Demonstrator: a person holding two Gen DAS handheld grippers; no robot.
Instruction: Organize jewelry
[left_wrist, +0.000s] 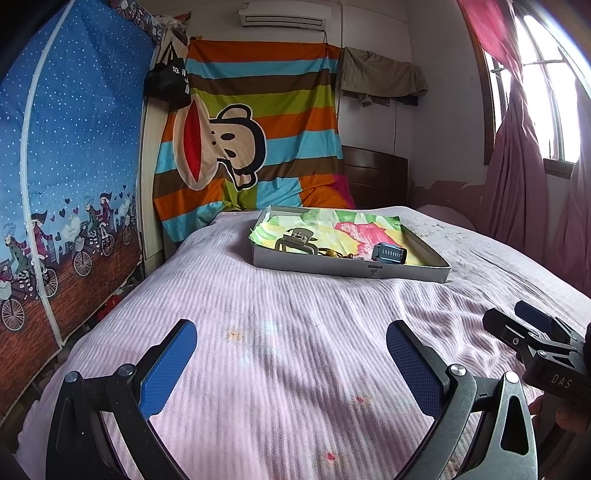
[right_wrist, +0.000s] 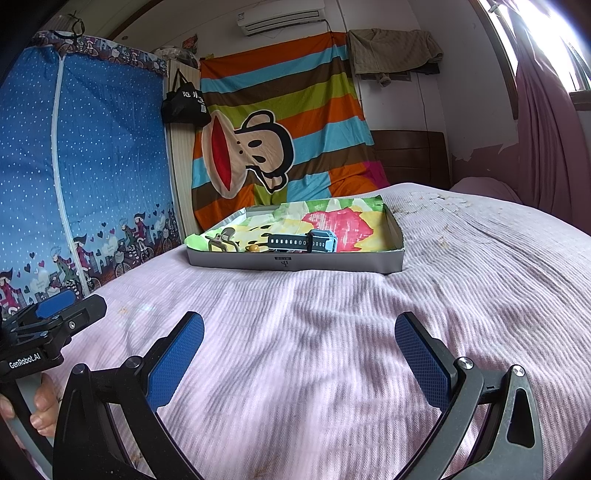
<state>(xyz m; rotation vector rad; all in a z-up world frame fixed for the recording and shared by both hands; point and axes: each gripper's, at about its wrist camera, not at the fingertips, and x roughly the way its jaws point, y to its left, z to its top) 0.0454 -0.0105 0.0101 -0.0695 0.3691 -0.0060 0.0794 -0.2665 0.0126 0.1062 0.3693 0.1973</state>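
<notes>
Both grippers, the left gripper (left_wrist: 291, 350) and right gripper (right_wrist: 299, 343), hover with jaws spread wide and empty over the pink bedspread (left_wrist: 295, 302). Farther up the bed, a shallow box (right_wrist: 295, 263) holds a hair claw (right_wrist: 221, 240), a blue watch (right_wrist: 303, 242) and an amber bead (right_wrist: 253, 248).

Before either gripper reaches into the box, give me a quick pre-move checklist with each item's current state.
1. Left gripper open and empty: ok.
2. Right gripper open and empty: ok.
3. Box flat on the bed, top open: ok.
4. Hair claw, watch and yellow bead visible in the box: ok.
5. Path over the bed to the box unobstructed: ok.
6. Small pieces by the bead identifiable: cannot tell.
</notes>
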